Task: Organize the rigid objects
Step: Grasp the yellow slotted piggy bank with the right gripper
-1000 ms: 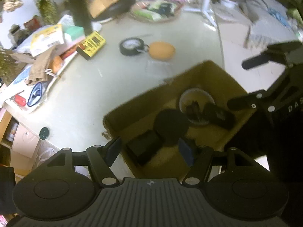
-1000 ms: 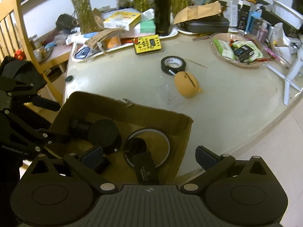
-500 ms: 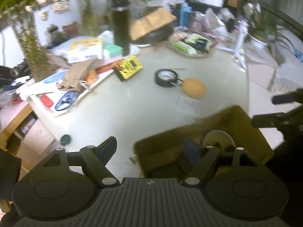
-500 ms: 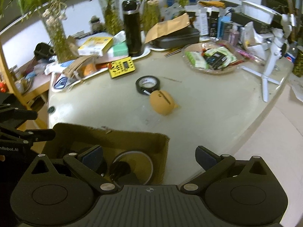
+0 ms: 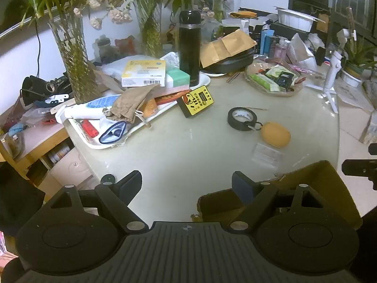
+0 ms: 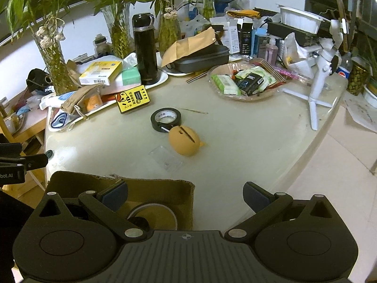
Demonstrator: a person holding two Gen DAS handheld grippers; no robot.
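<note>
A brown cardboard box (image 5: 313,184) (image 6: 165,193) stands at the table's near edge, with a white-rimmed round item (image 6: 153,213) and dark objects inside. On the table lie a black tape roll (image 5: 242,118) (image 6: 166,117), an orange egg-shaped case (image 5: 275,134) (image 6: 186,142), a clear plastic piece (image 5: 267,154) (image 6: 166,158) and a yellow gadget (image 5: 196,101) (image 6: 133,99). My left gripper (image 5: 187,185) is open and empty, raised by the box's left side. My right gripper (image 6: 185,194) is open and empty over the box's right corner.
A white tray (image 5: 132,129) with a pouch, tube and boxes sits at the left. A black flask (image 5: 189,47) (image 6: 144,47), a basket of packets (image 5: 274,80) (image 6: 245,82), a white tripod (image 6: 320,70), vases and clutter stand further back.
Both grippers rose and tilted up from looking down into the box; the box contents have mostly dropped out of sight and the far table has come into view.
</note>
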